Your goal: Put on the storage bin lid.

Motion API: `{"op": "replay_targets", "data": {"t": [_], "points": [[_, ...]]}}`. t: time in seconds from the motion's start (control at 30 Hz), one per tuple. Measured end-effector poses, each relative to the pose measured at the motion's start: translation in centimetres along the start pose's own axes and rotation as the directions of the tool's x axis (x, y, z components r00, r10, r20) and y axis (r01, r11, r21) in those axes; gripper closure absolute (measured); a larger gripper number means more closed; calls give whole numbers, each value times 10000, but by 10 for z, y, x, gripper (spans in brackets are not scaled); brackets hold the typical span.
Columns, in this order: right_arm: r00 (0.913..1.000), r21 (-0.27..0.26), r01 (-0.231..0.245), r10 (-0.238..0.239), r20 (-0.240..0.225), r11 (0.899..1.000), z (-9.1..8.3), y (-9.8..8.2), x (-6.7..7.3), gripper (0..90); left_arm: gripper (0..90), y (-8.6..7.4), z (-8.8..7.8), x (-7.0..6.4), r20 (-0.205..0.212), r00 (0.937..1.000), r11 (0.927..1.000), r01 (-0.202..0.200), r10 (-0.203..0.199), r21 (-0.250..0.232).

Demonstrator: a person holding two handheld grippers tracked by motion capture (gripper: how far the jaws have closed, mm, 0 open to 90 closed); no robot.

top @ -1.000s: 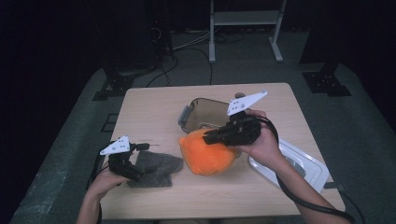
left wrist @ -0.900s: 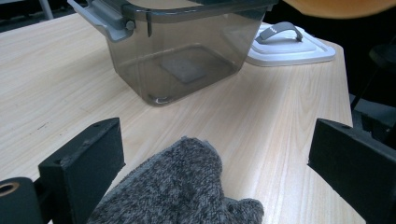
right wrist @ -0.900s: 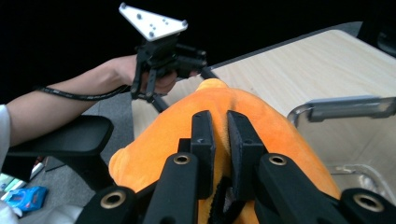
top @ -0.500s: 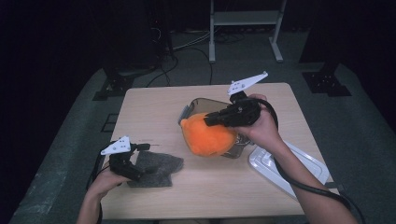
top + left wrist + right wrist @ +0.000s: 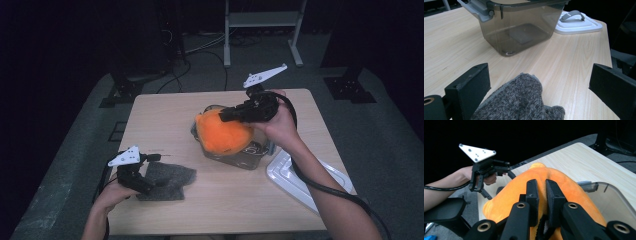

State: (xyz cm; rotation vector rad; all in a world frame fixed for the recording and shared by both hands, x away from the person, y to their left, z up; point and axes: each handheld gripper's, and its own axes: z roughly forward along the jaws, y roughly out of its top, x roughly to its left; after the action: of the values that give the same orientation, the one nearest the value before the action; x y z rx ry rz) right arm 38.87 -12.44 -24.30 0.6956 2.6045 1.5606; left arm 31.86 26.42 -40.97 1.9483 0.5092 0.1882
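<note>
Right gripper view: right gripper (image 5: 541,195) jaws pinched tight on orange plush toy (image 5: 564,187), apparently over the smoky container (image 5: 252,157); left gripper (image 5: 539,82) jaws spread wide, grey knit cloth (image 5: 521,100) lying between them, seemingly ungripped.

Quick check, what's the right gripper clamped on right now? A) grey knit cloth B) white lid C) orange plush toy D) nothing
C: in the right gripper view the right gripper has its jaws pinched shut on the orange plush toy, held over the clear bin; the grey knit cloth lies between the open jaws of the left gripper.
</note>
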Motion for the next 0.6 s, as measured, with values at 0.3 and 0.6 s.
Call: {"op": "replay_targets", "data": {"t": [0.3, 0.6], "points": [[9995, -32, -156, 157, 270, 9999, 0, 7, -11, 807, 28, 0, 1, 0, -5, 10000, 10000, -2, 2, -38], [9969, -72, -419, 422, 666, 9991, 4, 8, -26, 806, 28, 0, 0, 0, -65, 10000, 10000, -29, 29, -73]]}}
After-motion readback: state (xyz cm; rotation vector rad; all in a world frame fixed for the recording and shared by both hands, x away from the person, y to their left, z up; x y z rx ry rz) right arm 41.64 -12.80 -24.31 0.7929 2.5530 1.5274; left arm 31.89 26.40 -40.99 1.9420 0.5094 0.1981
